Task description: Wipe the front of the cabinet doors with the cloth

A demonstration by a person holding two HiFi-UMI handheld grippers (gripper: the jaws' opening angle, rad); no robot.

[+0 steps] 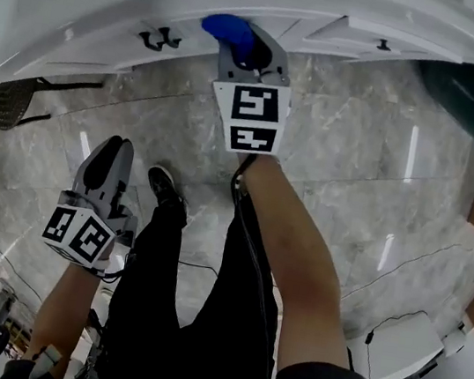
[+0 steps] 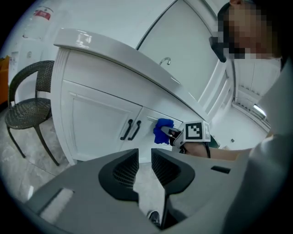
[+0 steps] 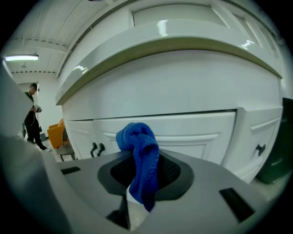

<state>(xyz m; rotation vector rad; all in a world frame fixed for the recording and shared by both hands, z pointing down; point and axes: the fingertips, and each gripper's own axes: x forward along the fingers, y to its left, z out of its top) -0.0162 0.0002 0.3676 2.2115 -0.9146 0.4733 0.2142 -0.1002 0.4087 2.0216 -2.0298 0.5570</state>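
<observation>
The right gripper pinches the blue cloth tight, with the bunched wad pushed ahead of its jaws so that fabric, not plastic, meets the cabinet door just under the counter's front edge. The left gripper, jaws slightly apart and empty, hangs low, well back from that edge, probably to keep clear.

Head view looks down; both gripper views face the cabinet.
</observation>
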